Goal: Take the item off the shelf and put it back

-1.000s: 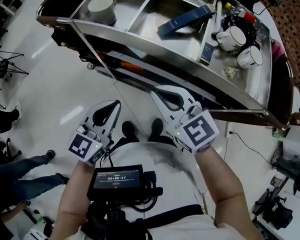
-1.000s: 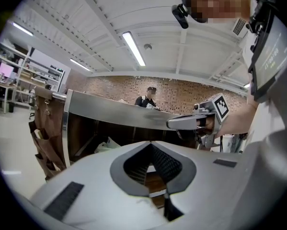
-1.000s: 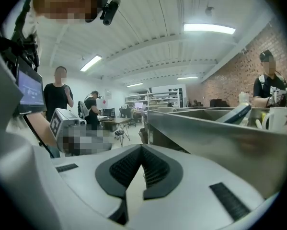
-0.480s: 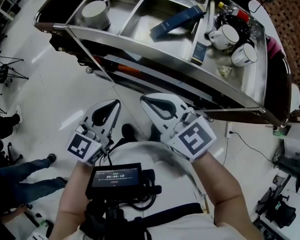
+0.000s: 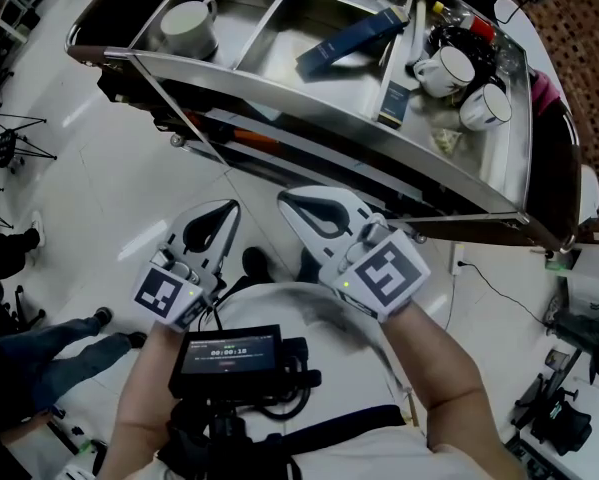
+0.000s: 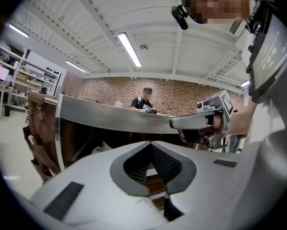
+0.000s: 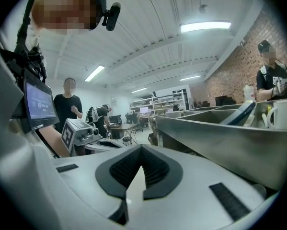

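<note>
over the last sec the right gripper [image 5: 285,199] drifts a bit left and up toward the shelf [image 5: 309,108], then all but stops just short of its front rail. left gripper [image 5: 233,206] stays put, lower and further from the rail. the shelf also sits slightly diff in the head view, so the head shifts too. both grippers are closed tip to tip w/ nothing btwn the pads, so no hold on anything. reads as: reach only starting, pick not begun.

which item is meant, can't tell. best guess is the blue box [image 5: 351,40], lying slanted in the shelf's middle compartment, untouched, well beyond both grippers. a small dark box [image 5: 396,104] stands by the shelf's right divider, two white mugs [image 5: 451,71] sit in its right compartment, and one mug [image 5: 184,26] in its left.

edges/room: the raised front rail stands btwn grippers and box, so the approach prob goes up and over, jaws opened first. dividers flank the box and the right one is close. in front of the shelf there's open floor [image 5: 109,168], plenty of swing room.
</note>
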Tool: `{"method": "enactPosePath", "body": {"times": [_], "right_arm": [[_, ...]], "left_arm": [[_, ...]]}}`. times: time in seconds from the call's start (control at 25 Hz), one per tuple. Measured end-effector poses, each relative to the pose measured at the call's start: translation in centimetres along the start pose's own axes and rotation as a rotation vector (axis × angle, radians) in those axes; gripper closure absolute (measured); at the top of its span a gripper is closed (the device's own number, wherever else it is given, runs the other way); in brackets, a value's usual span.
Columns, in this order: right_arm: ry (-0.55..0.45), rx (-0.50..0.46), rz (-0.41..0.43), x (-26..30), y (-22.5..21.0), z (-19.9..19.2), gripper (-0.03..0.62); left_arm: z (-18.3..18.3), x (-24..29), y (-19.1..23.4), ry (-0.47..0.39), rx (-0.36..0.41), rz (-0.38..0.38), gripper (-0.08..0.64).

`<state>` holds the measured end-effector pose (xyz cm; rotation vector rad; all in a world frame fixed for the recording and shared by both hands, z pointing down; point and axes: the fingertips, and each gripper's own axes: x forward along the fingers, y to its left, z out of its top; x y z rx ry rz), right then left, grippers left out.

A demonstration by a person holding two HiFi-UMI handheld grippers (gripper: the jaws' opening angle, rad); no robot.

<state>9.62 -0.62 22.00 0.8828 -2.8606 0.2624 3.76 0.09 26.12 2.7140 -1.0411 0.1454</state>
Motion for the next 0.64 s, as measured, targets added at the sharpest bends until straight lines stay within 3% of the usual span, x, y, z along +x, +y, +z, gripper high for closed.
{"method": "enactPosePath", "body": {"times": [0.64], "right_arm": [[0.038,0.027,0.045,0.6,1.4,-0.5,0.589]], "left_arm": [[-0.5,-0.6,0.2,0.003,-0.009,0.012,0.555]]}}
